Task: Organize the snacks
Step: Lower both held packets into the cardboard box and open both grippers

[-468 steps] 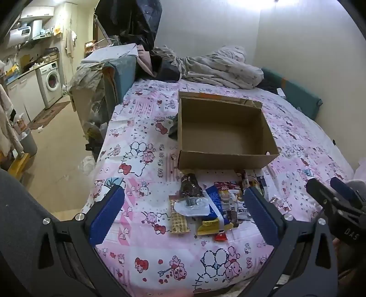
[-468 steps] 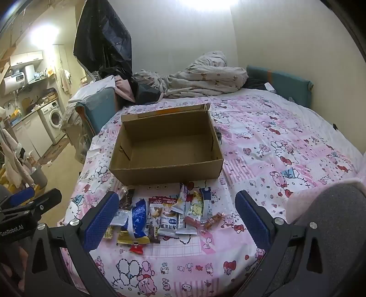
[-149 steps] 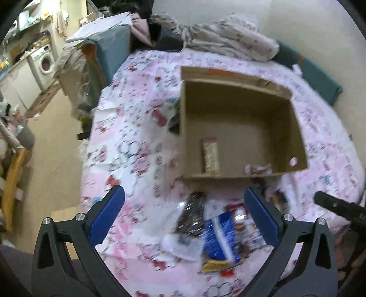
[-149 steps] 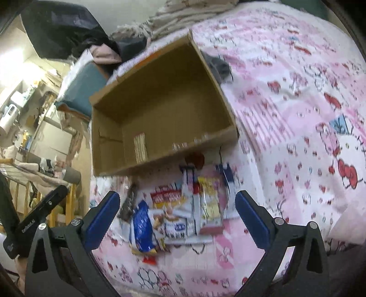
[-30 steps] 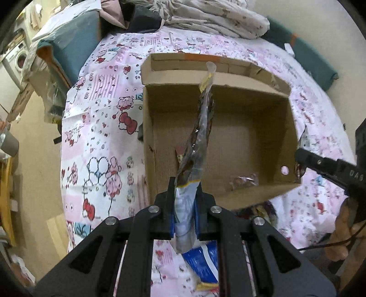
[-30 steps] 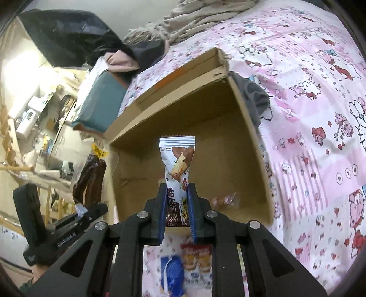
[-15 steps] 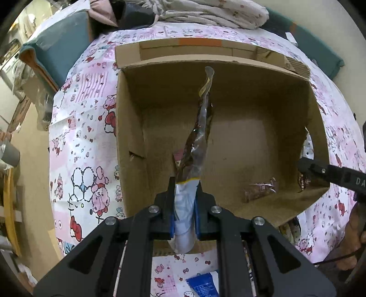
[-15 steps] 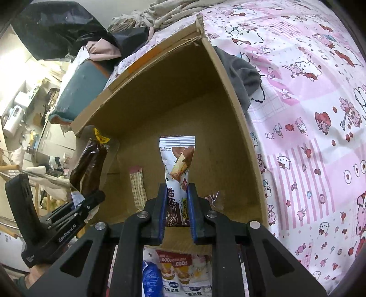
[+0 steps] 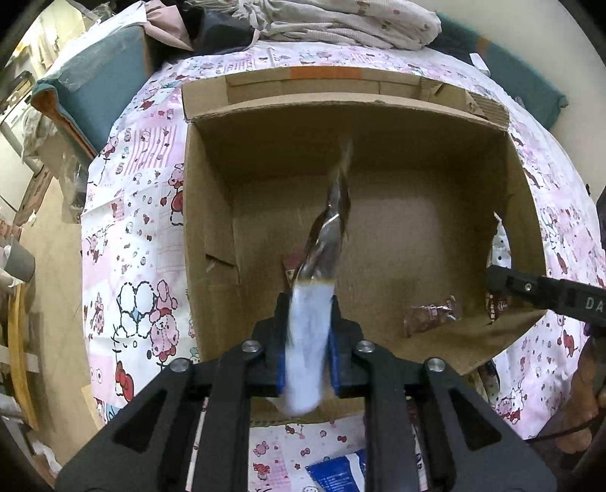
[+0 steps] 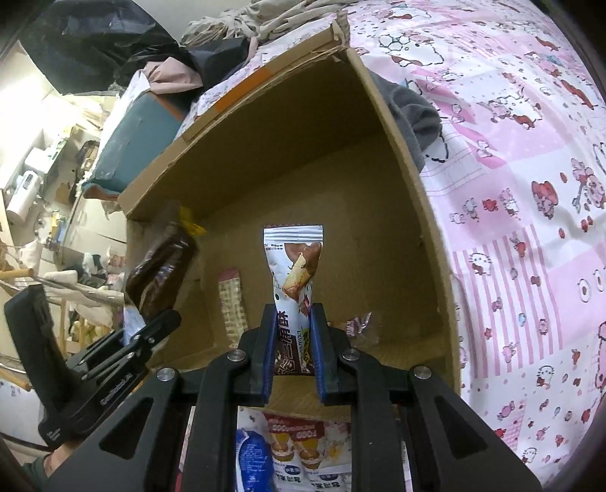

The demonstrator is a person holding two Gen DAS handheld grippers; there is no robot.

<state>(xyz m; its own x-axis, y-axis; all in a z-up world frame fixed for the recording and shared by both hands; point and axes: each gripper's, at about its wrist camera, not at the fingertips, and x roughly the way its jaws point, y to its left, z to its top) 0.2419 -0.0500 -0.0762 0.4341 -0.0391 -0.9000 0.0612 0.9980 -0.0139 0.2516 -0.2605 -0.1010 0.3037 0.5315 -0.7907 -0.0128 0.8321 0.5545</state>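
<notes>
An open cardboard box [image 9: 212, 212] [image 10: 424, 212] lies on the pink patterned bed. My left gripper [image 9: 306, 340] is shut on a long dark brown snack bag [image 9: 331, 223] with a white end, held over the box's near left part; the bag is blurred. It also shows in the right wrist view [image 10: 159, 272]. My right gripper [image 10: 291, 340] is shut on a white and brown snack packet [image 10: 293, 265], held over the box's near edge. On the box floor lie a pale wafer bar [image 10: 231, 302] and a small brown candy wrapper [image 9: 430, 316].
More snack packets lie on the bed in front of the box: a blue one [image 9: 337, 473] [image 10: 252, 461] and an orange-labelled one [image 10: 299, 442]. A grey cloth [image 10: 420, 121] lies beside the box. Rumpled bedding [image 9: 341, 19] and a teal box [image 9: 94, 91] sit beyond.
Both grippers have moved forward over the box with their snacks. The left gripper's jaws now stand slightly wider and the brown bag blurs, as if slipping.
</notes>
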